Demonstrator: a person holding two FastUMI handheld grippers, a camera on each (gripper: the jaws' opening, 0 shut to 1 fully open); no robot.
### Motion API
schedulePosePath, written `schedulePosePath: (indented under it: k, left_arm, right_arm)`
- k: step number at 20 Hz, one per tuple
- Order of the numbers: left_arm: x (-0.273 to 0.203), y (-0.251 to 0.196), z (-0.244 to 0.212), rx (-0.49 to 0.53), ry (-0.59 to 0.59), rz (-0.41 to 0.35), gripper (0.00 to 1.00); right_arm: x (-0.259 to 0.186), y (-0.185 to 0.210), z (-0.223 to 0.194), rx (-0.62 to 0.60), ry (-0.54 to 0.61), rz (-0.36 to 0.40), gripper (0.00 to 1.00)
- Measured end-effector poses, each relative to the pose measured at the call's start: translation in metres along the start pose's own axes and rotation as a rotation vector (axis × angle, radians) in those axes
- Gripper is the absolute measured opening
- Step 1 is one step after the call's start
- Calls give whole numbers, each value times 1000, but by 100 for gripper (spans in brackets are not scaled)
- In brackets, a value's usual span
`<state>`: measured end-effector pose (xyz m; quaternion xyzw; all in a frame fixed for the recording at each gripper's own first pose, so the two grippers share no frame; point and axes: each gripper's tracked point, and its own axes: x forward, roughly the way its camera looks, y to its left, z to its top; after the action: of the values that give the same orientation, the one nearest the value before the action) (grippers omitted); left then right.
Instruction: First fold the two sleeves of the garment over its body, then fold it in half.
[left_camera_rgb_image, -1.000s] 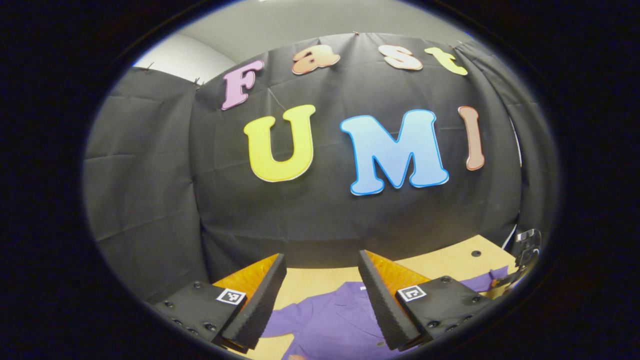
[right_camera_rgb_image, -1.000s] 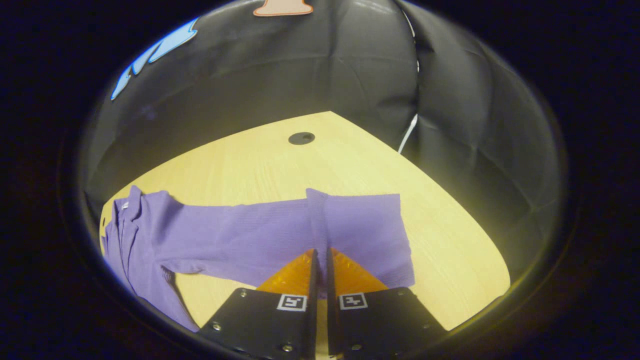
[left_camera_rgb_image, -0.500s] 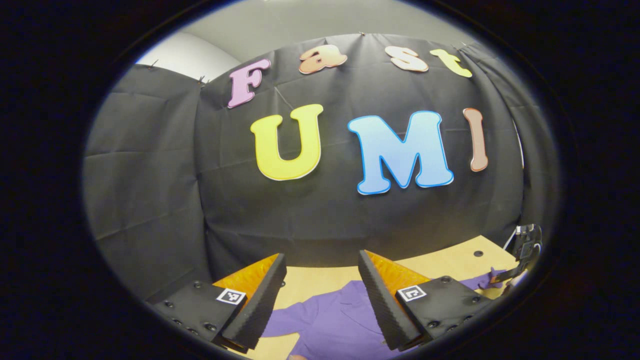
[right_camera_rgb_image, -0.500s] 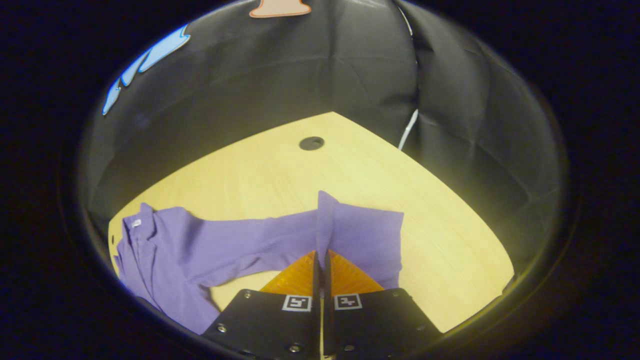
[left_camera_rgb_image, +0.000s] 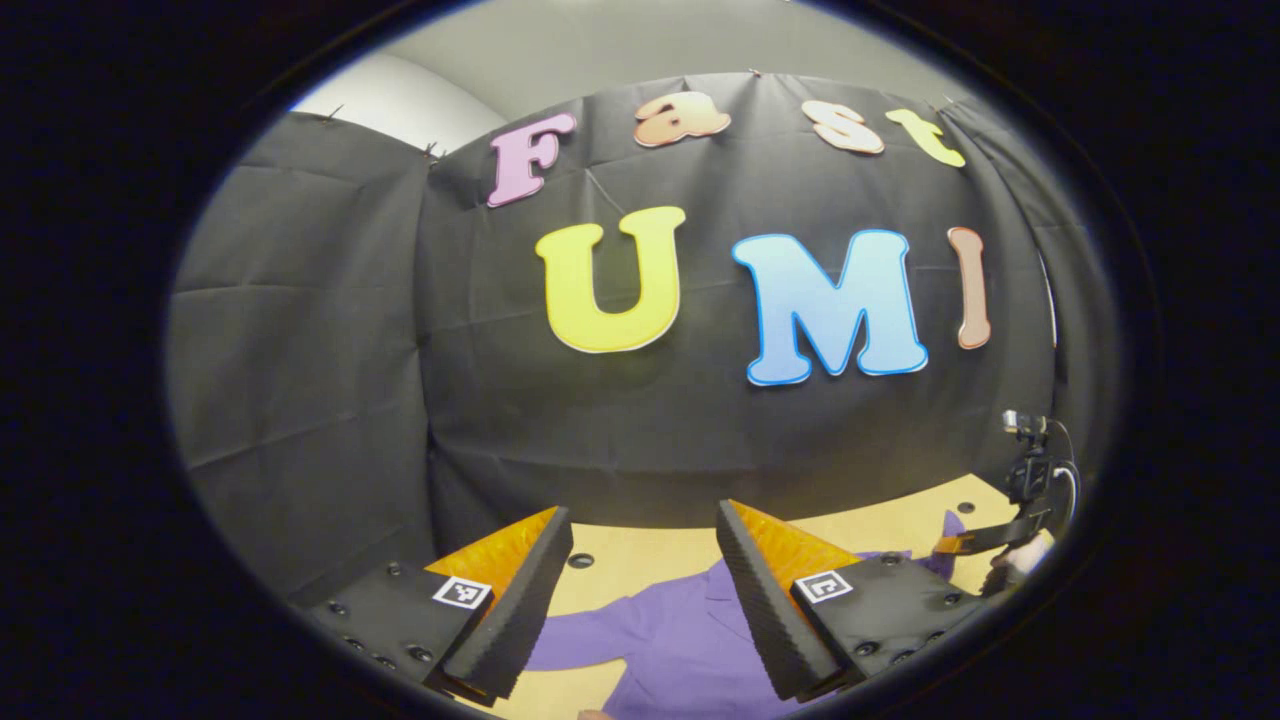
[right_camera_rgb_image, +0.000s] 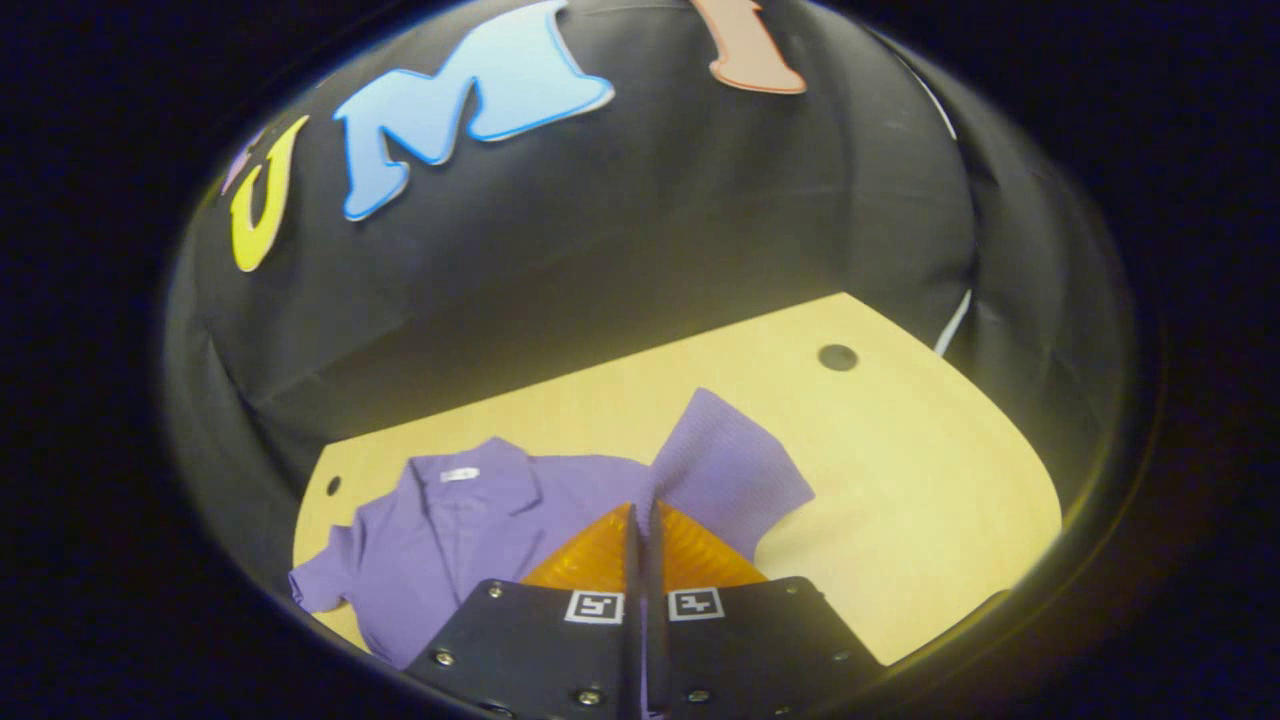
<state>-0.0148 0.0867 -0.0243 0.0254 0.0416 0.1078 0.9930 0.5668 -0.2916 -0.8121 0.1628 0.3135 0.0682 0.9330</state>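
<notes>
Purple cloth is what I see from both cameras: one garment (right_camera_rgb_image: 450, 540), a collared shirt, lying on the pale wooden worktop (right_camera_rgb_image: 900, 480). I count two hand-held grippers. In the right gripper view, my right hand-held gripper (right_camera_rgb_image: 643, 520) has its two fingers pressed together with a pinch of one sleeve (right_camera_rgb_image: 730, 470) between them; that sleeve rises from the worktop in a raised flap and leans toward the shirt's body. The other sleeve (right_camera_rgb_image: 320, 580) lies flat at the far side of the garment, spread out on the wood. The collar carries one small white tag (right_camera_rgb_image: 458, 474), and I count two dark round holes in the worktop, one near the collar side (right_camera_rgb_image: 333, 485) and one toward the far corner (right_camera_rgb_image: 837, 356). In the left gripper view, my left hand-held gripper (left_camera_rgb_image: 645, 530) stands wide open with nothing between its fingers, held above the worktop with the garment (left_camera_rgb_image: 670, 640) below it. Off at the right edge of that view I can make out the other hand-held gripper (left_camera_rgb_image: 1000, 535) with a bit of purple fabric at its tip. One white cable (right_camera_rgb_image: 953, 322) runs down the black cloth wall (right_camera_rgb_image: 600, 250) behind the worktop's corner.
</notes>
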Motion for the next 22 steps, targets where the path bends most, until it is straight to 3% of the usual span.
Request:
schedulePosePath:
  k: [4, 10, 20, 22]
  left_arm:
    - [-5, 43, -10, 1, 10, 28, 96]
    - [-10, 109, -20, 21, 12, 81, 96]
    - [-17, 178, -45, 4, 36, 168, 96]
    - [-18, 184, -49, 1, 37, 177, 96]
  right_arm:
    - [-1, 72, -1, -51, -9, 77, 2]
    - [9, 155, -35, -162, 40, 150, 2]
    - [16, 239, -98, -354, 150, 228, 2]
    - [16, 250, -110, -376, 185, 252, 9]
